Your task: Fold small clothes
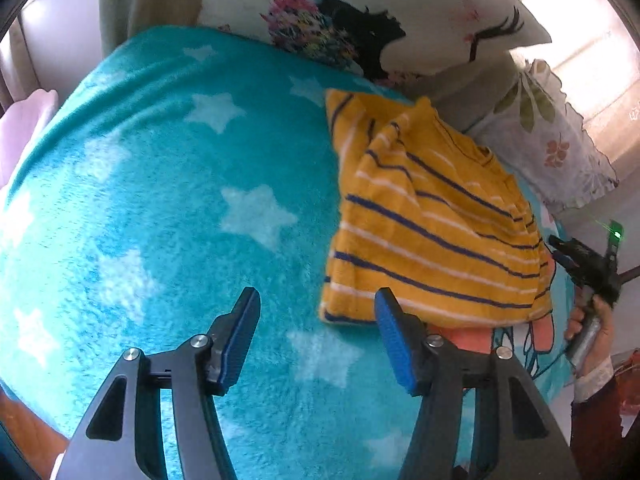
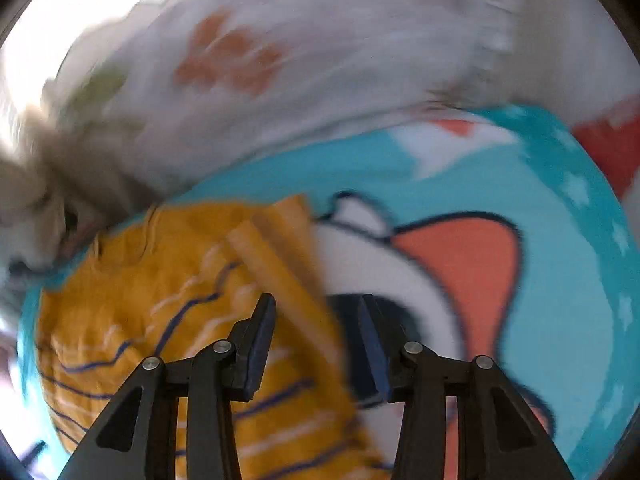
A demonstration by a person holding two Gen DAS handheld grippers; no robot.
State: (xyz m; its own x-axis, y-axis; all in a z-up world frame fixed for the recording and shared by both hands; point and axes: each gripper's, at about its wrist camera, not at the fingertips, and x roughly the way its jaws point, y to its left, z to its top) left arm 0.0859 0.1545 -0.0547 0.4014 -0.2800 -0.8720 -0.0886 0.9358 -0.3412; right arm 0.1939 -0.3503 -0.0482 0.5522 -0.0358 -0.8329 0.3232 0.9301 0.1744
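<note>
A small yellow shirt [image 1: 432,220] with navy and white stripes lies partly folded on a teal star blanket [image 1: 180,200]. My left gripper [image 1: 316,320] is open and empty, just above the blanket at the shirt's near left corner. The right gripper [image 1: 580,268] shows at the shirt's right edge in the left wrist view, held by a hand. In the blurred right wrist view the right gripper [image 2: 316,332] is open over the shirt [image 2: 160,300], with a folded sleeve edge [image 2: 288,272] lying between its fingers. Nothing is gripped.
A white pillow [image 1: 400,12] with a printed face lies beyond the blanket. A floral frilled cloth [image 1: 552,140] lies at the far right. The blanket carries an orange and white cartoon print [image 2: 460,264] beside the shirt. A pink cushion [image 1: 24,128] sits at the left.
</note>
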